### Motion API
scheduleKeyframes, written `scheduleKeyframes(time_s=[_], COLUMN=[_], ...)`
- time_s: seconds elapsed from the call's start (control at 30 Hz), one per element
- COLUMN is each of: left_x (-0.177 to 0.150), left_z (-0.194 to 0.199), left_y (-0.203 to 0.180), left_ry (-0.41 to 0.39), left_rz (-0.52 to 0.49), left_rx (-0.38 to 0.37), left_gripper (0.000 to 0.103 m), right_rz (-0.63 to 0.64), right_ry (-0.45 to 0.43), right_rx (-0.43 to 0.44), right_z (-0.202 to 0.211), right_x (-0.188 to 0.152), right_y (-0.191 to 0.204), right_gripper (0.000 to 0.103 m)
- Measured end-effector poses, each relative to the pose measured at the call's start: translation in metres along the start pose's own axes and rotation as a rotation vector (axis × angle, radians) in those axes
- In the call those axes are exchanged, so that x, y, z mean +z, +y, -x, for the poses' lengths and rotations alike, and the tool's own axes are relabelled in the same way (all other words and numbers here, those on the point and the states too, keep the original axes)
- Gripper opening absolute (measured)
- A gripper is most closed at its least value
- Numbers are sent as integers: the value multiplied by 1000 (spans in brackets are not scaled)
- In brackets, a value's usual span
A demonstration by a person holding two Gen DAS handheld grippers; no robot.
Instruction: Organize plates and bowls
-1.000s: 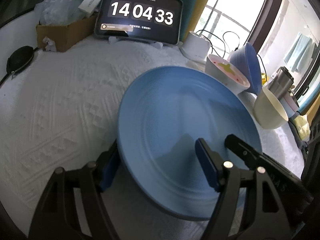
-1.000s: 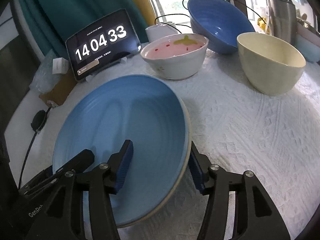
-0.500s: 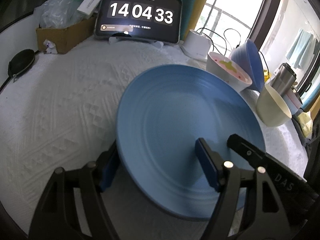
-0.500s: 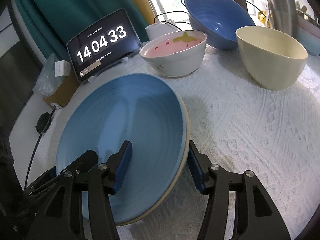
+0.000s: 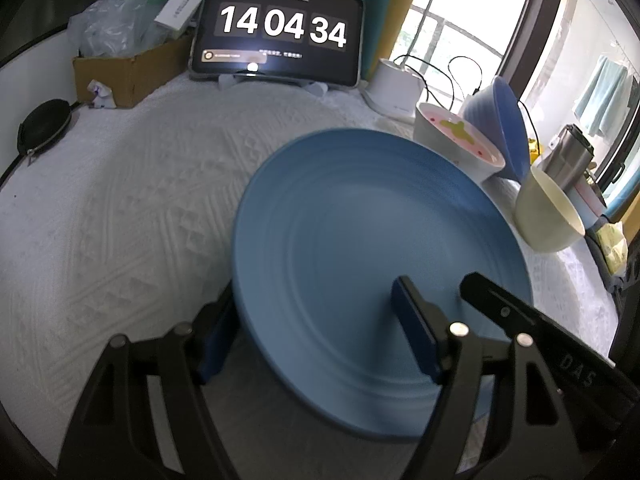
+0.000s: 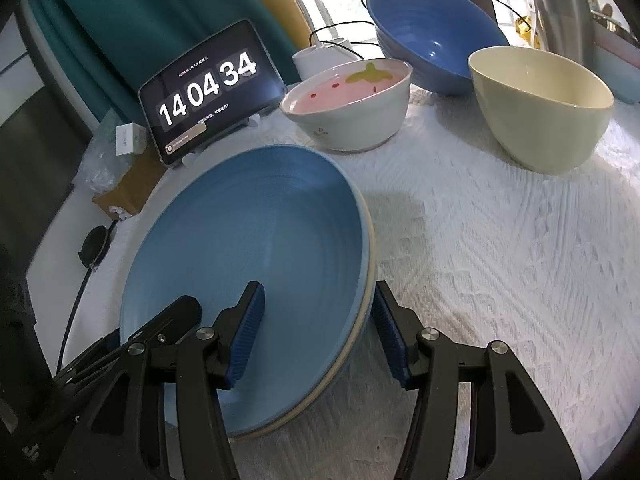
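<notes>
A white cloth [image 6: 500,272] with a raised woven pattern of ridges and diamonds covers the bench; at its far side hang teal curtains [image 6: 140,20], and bright windows lie far right. A tablet [image 5: 278,30] on a stand shows a clock reading 14 04 34, with a cardboard box [image 5: 128,70] of crinkled plastic bags to its left and a black round pouch [image 5: 42,126] at the left edge. Near the middle lies a round, matte blue plate [image 6: 256,272] with faint concentric rings; the right wrist view shows a pale cream rim beneath its edge, so it seems to rest on a second plate, though that is not certain. The left tongs [image 5: 316,340] straddle the plate's near left rim, one blue ribbed pad outside and one over the inner face, with a gap showing, so they stand open around it. The right tongs [image 6: 316,332] straddle the near right rim likewise; whether the pads press on it cannot be told. Beyond the plate stand three glossy bowls: a white bowl [image 6: 352,120] with a pink inside and a strawberry motif, a deep ribbed blue bowl [image 6: 432,44] tilted behind it, and a smooth cream bowl [image 6: 540,112] at right. A steel tumbler [image 6: 560,12] stands far right.
</notes>
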State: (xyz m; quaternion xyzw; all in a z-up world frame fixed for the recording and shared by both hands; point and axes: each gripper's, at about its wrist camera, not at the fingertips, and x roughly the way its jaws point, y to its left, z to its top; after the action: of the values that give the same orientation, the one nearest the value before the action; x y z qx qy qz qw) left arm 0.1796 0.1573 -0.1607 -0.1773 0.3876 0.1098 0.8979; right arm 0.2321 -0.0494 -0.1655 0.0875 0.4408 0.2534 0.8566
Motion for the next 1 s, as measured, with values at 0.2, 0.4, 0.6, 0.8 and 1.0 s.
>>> scheduleKeyframes(time_s=[0.2, 0.4, 0.6, 0.8, 1.0], left_x=[-5, -12, -12, -11, -16], left_z=[6, 17, 39, 57, 65], left_y=[-6, -11, -12, -21, -36], left_ry=[-7, -27, -77, -117, -123], left_rz=[-38, -110, -124, -140, -169], left_rx=[52, 128, 156, 153, 137], left_gripper=[75, 75, 75, 75, 75], right_rz=[3, 42, 45, 25, 20], right_ry=[4, 21, 36, 36, 9], right_rx=[-7, -40, -42, -46, -45], right_z=[1, 4, 12, 23, 41], right_x=[-1, -6, -10, -11, -12], right_y=[1, 6, 3, -5, -10], right_gripper=[58, 58, 58, 58, 59])
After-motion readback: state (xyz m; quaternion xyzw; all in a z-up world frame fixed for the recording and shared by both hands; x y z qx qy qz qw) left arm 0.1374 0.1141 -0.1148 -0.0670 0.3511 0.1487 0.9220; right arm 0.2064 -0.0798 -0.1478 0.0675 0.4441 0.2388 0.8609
